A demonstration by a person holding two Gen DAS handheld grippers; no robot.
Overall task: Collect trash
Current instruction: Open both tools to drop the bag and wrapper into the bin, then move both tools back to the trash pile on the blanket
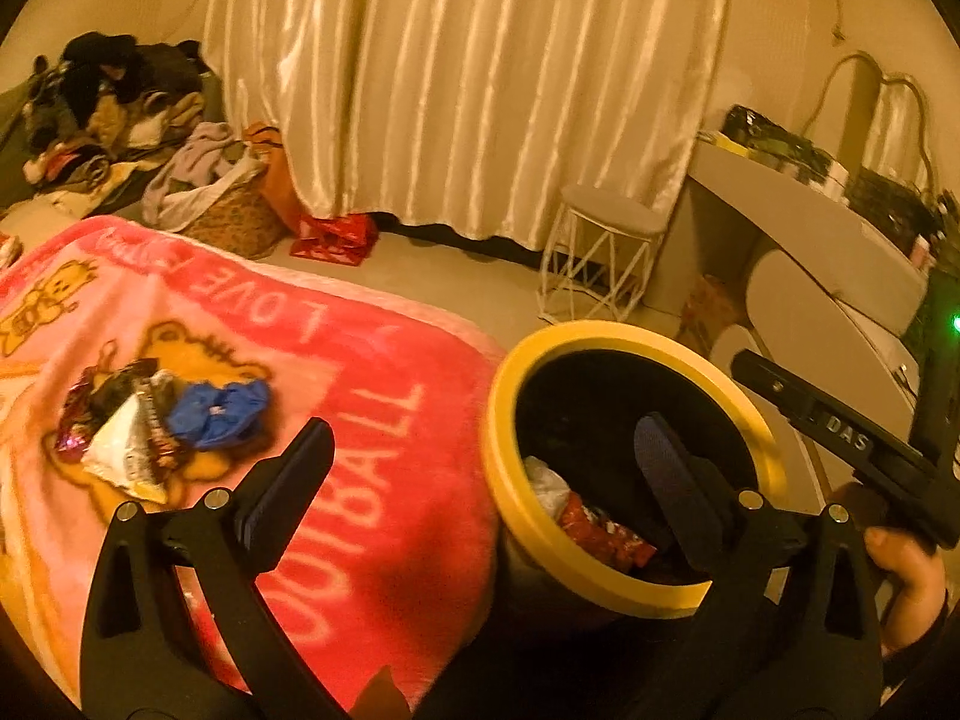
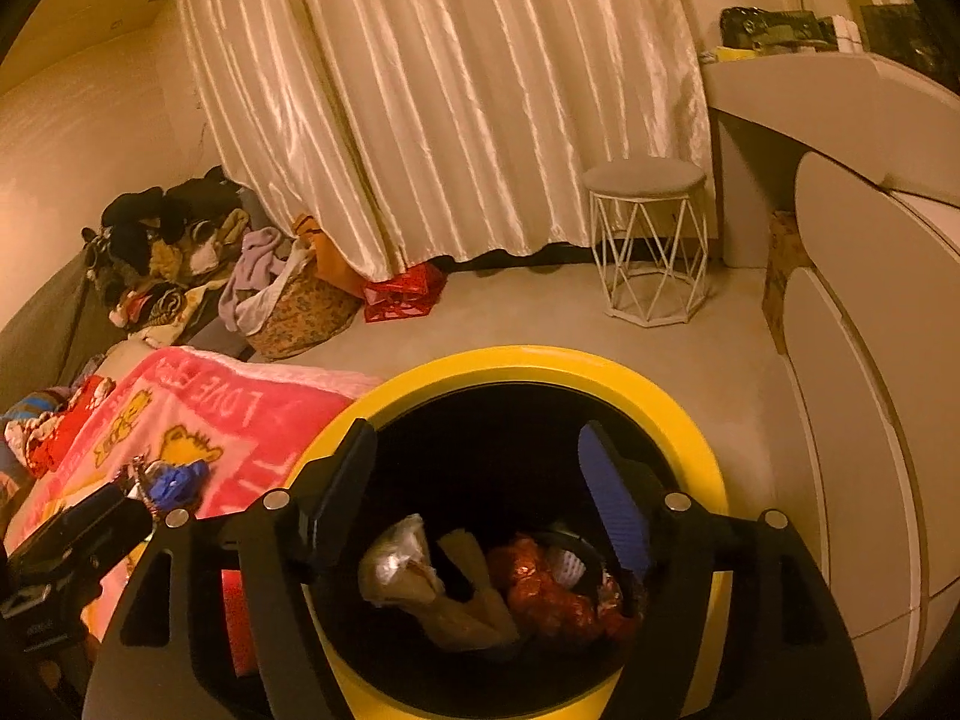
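A black bin with a yellow rim (image 1: 507, 372) (image 2: 678, 414) stands beside the bed and holds several wrappers (image 2: 540, 588). A pile of trash (image 1: 156, 426) lies on the pink blanket (image 1: 372, 420): a blue crumpled piece (image 1: 219, 411), a white wrapper and dark foil wrappers. It also shows in the right wrist view (image 2: 171, 483). My left gripper (image 1: 486, 450) is open and empty, straddling the blanket edge and the bin. My right gripper (image 2: 480, 456) is open and empty, right above the bin's mouth.
A white wire stool (image 2: 648, 240) stands by the cream curtain (image 2: 450, 108). A laundry basket (image 2: 300, 306), a clothes pile (image 1: 102, 114) and a red crate (image 2: 405, 294) lie at the back left. A white dresser (image 2: 858, 390) is on the right.
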